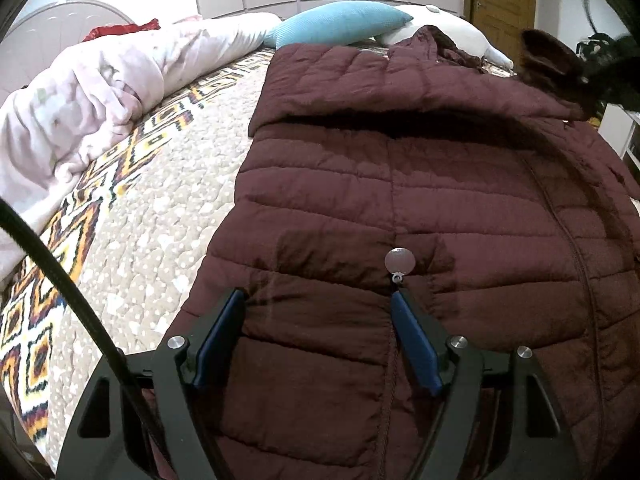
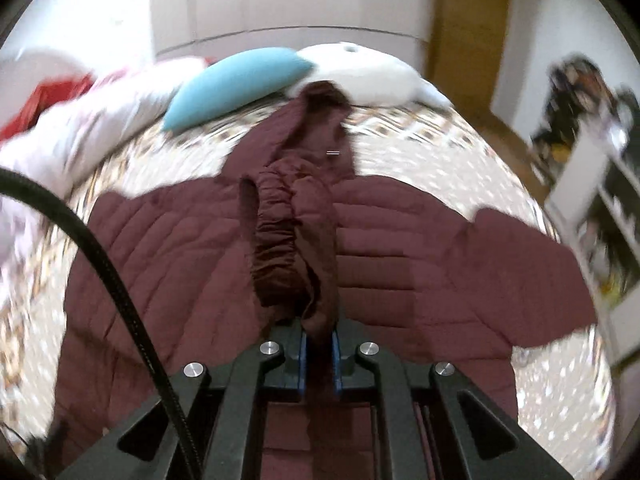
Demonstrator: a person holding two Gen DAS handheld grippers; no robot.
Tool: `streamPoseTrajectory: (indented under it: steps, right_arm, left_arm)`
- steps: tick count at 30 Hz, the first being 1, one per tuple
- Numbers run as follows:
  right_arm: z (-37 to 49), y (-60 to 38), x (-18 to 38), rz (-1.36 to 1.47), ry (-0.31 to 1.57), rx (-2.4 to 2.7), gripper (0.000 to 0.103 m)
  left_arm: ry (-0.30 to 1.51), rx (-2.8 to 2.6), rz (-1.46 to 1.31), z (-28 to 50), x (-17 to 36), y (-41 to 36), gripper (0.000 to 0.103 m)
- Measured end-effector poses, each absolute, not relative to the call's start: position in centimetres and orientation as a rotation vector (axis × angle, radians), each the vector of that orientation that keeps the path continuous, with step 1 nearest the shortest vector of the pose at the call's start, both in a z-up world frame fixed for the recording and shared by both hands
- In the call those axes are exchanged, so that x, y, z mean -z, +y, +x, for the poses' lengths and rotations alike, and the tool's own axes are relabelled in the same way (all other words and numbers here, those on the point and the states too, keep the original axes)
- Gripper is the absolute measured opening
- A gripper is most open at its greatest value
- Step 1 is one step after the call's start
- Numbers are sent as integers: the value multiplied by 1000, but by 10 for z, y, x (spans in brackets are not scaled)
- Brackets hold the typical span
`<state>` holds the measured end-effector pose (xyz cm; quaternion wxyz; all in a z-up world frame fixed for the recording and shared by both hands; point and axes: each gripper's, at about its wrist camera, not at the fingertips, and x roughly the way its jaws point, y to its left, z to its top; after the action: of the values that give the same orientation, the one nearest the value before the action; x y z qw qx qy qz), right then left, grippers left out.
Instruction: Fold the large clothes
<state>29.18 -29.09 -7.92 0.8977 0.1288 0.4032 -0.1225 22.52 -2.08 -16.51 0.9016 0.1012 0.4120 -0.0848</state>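
Observation:
A maroon quilted puffer jacket (image 1: 400, 184) lies spread on the bed, its left sleeve folded across the top. My left gripper (image 1: 318, 300) is open, hovering just over the jacket's lower front beside a round silver zipper pull (image 1: 399, 260). In the right wrist view the jacket (image 2: 380, 240) lies below, and my right gripper (image 2: 319, 330) is shut on the elastic cuff of its sleeve (image 2: 296, 240), which is lifted above the jacket body. That same cuff and gripper show at the upper right of the left wrist view (image 1: 556, 68).
The bed has a patterned beige quilt (image 1: 160, 200). A bunched white duvet (image 1: 88, 100) lies along the left. A blue pillow (image 1: 340, 24) and a white pillow (image 2: 360, 72) sit at the head. A wooden door (image 1: 504, 4) and white shelves (image 2: 600, 208) stand on the right.

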Motion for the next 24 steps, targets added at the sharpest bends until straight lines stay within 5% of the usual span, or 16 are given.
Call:
streamPoseTrajectory:
  steps: [9, 14, 16, 24]
  right_arm:
    - [282, -366, 151, 525, 933, 345, 9]
    - [258, -392, 162, 644, 921, 272, 31]
    - [241, -407, 155, 652, 889, 297, 52]
    - [144, -537, 180, 844, 809, 516, 54]
  left_arm:
    - [851, 163, 228, 225, 166, -22, 77]
    - [851, 157, 237, 224, 166, -23, 78]
    - [851, 154, 239, 224, 166, -24, 78]
    - [849, 143, 251, 225, 166, -25, 80]
